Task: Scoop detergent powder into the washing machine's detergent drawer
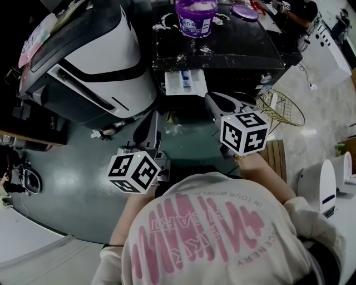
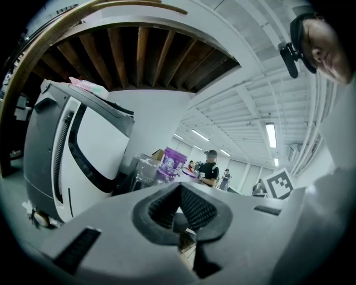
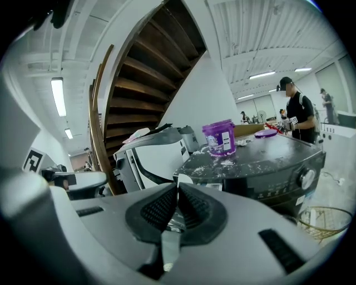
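Right gripper view: ribbed claw [image 3: 177,192] pinches thin flat strip [image 3: 170,242].

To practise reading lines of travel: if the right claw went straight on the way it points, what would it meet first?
Most likely the dark front of the washing machine, beside its pulled-out detergent drawer; the right claw faces it, though depth is unclear.

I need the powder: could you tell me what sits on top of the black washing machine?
An open purple tub, a purple lid lying apart from it, and spilled white powder. The tub's wall hides how deep its contents go.
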`<state>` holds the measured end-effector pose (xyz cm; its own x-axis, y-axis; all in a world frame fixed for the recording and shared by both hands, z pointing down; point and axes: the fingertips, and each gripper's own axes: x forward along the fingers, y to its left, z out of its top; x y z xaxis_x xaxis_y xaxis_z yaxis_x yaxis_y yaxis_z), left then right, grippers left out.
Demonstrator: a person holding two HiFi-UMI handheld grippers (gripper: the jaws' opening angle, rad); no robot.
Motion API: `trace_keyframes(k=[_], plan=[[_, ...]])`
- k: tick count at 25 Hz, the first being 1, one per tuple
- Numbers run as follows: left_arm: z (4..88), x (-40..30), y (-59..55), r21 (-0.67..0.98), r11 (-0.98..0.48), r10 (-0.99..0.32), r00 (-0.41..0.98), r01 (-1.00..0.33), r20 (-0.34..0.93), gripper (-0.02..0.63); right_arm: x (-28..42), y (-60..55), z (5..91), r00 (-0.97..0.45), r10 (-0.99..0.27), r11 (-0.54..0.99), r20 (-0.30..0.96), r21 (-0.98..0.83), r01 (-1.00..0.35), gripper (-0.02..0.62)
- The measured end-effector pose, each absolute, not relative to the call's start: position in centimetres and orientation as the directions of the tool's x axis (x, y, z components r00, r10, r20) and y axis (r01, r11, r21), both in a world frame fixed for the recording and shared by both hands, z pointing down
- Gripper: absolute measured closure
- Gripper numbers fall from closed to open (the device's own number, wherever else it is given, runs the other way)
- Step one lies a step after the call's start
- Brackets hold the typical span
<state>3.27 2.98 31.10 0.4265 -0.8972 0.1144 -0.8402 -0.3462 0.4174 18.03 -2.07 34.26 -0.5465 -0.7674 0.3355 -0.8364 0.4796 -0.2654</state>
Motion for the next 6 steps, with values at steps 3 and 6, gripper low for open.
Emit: trace_keyframes(k=[3,6], plan=[[31.7,3.5,3.3,0.423,-0.340,-0.897,0.424,-0.840,0.121,0.603,17.9,-1.7,34.8,-0.557,-0.758,0.490,0.339,-0.268,-0.830,0.589],[32.4,3.8,3.7,0.430,-0.335,-0.894,0.427,-0.838,0.135,0.603,18.0,-1.2,35.7,-0.561,-0.750,0.489,0.351,-0.277,-0.827,0.589]])
